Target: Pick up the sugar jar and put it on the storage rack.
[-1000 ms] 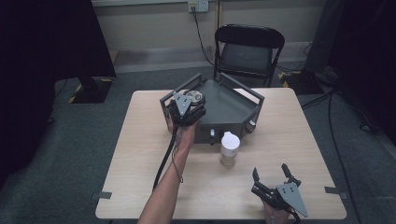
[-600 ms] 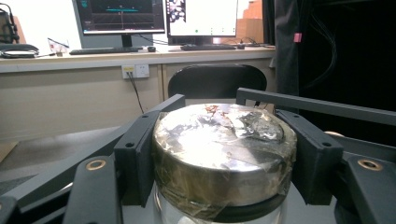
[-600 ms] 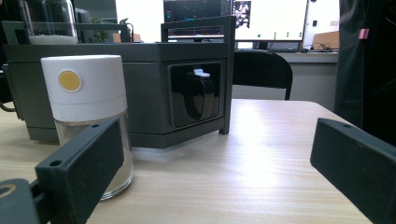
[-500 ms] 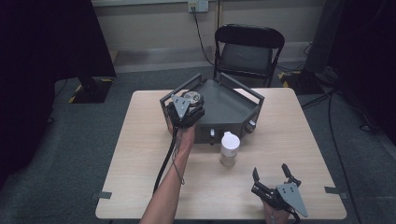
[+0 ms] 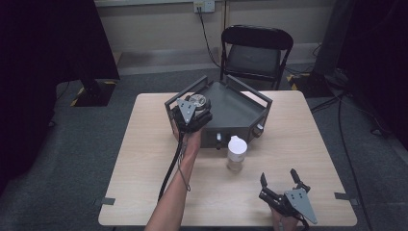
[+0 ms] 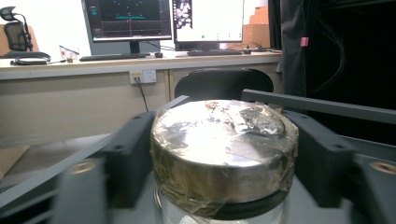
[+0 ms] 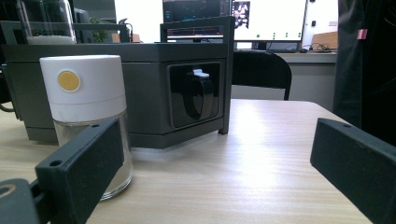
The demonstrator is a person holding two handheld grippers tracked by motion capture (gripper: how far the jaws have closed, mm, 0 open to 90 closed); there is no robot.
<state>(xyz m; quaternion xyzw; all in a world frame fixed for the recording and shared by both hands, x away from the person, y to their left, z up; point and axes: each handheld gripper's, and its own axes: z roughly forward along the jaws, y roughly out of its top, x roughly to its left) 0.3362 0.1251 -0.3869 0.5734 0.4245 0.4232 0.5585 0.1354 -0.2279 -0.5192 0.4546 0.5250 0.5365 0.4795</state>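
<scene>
1. Grey carpet surrounds a light wooden table [image 5: 144, 159]; a black folding chair [image 5: 255, 53] stands beyond its far edge, and a wall socket [image 5: 202, 6] sits on the wall behind.
2. On the far half of the table stands a dark grey angular metal box [image 5: 238, 115] with an open top, raised rails and knobs on its front faces.
3. Left gripper [image 5: 191, 114]: held at the near left corner of the box, the person's forearm [image 5: 178, 192] reaching up from the bottom edge, a black cable [image 5: 171, 166] trailing back along it.
4. In the left gripper view the jaws stand on either side of a glass jar's silver metal lid [image 6: 224, 144], which is wrapped in clear tape; both jaws lie against the sides of the lid, clamped on it. The jar [image 5: 198, 102] sits inside the box at that corner.
5. A second glass jar with a white cap [image 5: 236, 153] stands upright on the table just in front of the box, touching neither gripper; the right gripper view shows a yellow dot on its cap [image 7: 68, 80].
6. Right gripper [image 5: 281, 182]: low over the near right part of the table, jaws spread wide and empty, pointing toward the box, the white-capped jar ahead and left of it.
</scene>
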